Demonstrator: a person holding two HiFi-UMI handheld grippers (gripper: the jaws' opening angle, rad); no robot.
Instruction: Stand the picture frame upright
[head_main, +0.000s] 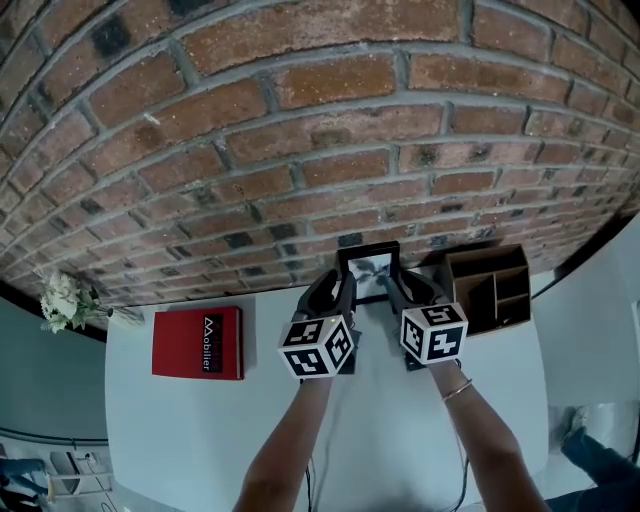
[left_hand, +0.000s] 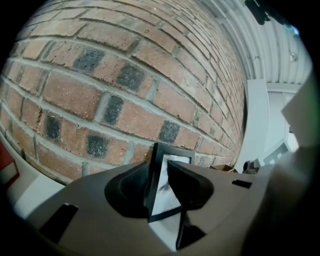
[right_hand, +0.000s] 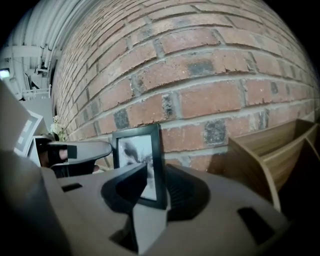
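Picture frame (head_main: 369, 272) upright, long axis vertical, at table (head_main: 200, 430) back by brick wall (head_main: 300, 150), betw. left gripper (head_main: 343, 287) & right gripper (head_main: 393, 287). L jaws apart, straddling frame's L edge, look loose. R jaws clamped on R edge. Both equally near.

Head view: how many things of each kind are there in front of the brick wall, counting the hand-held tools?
Picture frame: 1
Red book: 1
Wooden organiser: 1
Flower bunch: 1
Grippers: 2 (left gripper, right gripper)
Total: 6
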